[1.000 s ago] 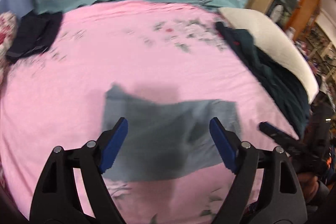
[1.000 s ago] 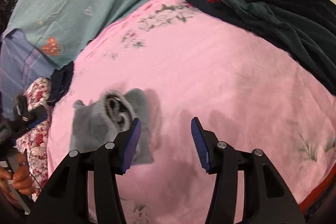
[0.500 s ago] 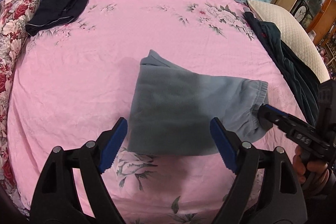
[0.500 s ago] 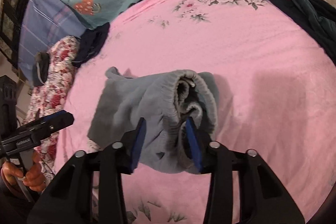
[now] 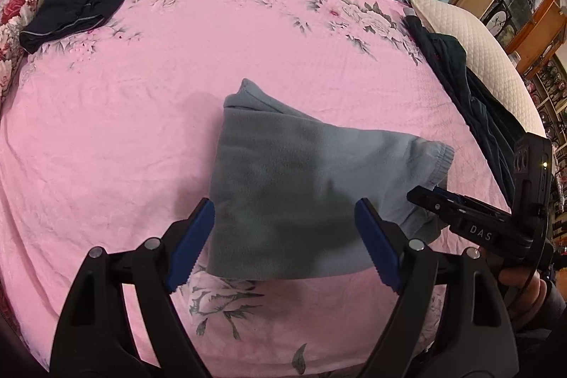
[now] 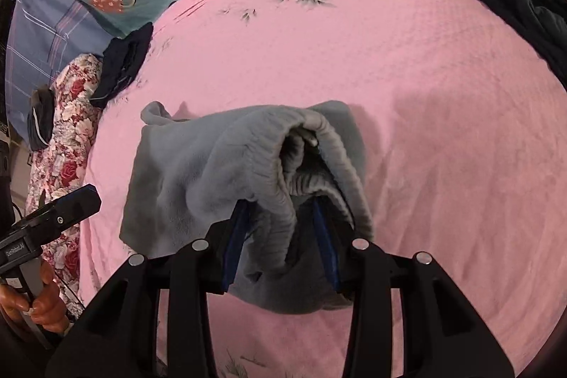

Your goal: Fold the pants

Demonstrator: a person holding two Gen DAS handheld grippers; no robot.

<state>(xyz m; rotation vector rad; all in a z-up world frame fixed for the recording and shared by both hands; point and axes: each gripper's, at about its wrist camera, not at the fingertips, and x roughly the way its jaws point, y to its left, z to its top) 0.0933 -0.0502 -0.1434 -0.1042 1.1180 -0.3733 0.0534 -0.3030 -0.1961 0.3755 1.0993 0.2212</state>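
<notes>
On the pink bed sheet (image 5: 149, 116), mid-bed: grey fleece pants (image 5: 301, 186), folded into a compact bundle. Handling, by estimate: soft, light, limp, thick at the ribbed waistband (image 6: 340, 151); best taken at that band or a folded edge. Right gripper (image 6: 280, 236): narrowed, pads clamped on bunched waistband fabric. Left gripper (image 5: 285, 240): wide, empty, poised over the bundle's near edge. Beyond the pants: dark folded garment (image 5: 78, 0).

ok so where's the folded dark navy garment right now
The folded navy garment lies at the far left corner of the pink bedspread in the left wrist view, beside the red floral pillow, well apart from the grey pants.
</notes>
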